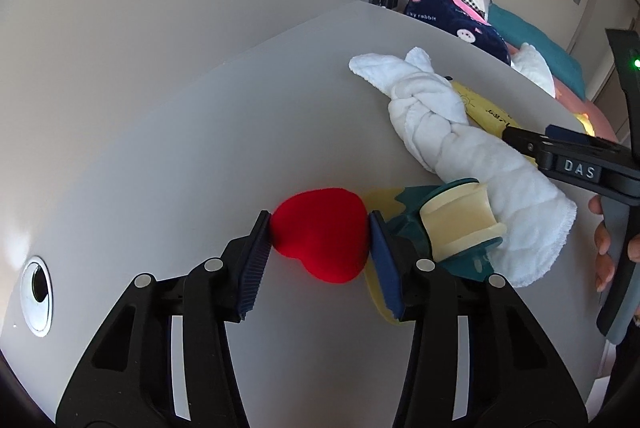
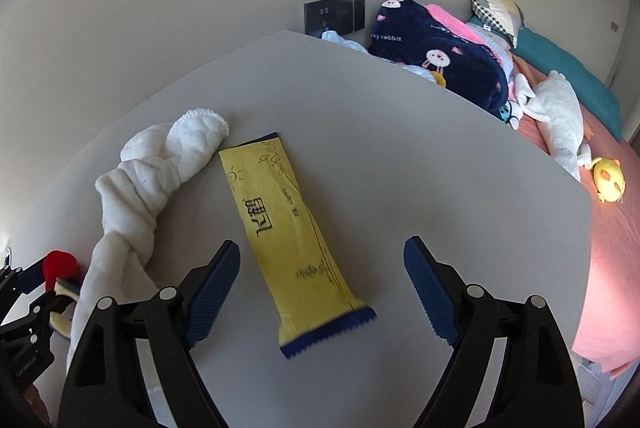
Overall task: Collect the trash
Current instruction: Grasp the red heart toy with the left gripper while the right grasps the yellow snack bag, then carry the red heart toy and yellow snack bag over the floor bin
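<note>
Already the left gripper (image 1: pixel 318 242) pinches the red heart-shaped sponge (image 1: pixel 322 234) on the grey surface (image 1: pixel 168 155); it could squirt free. Right gripper (image 2: pixel 322 294), jaws spread, straddles the yellow snack wrapper (image 2: pixel 294 228), which may slide.

Left gripper (image 1: pixel 320 240) angled down, both blue pads pressed against a red heart-shaped sponge (image 1: pixel 320 234); right gripper (image 2: pixel 322 292) angled down, jaws wide apart, nothing gripped, its handle held by a hand (image 1: pixel 604 248).
</note>
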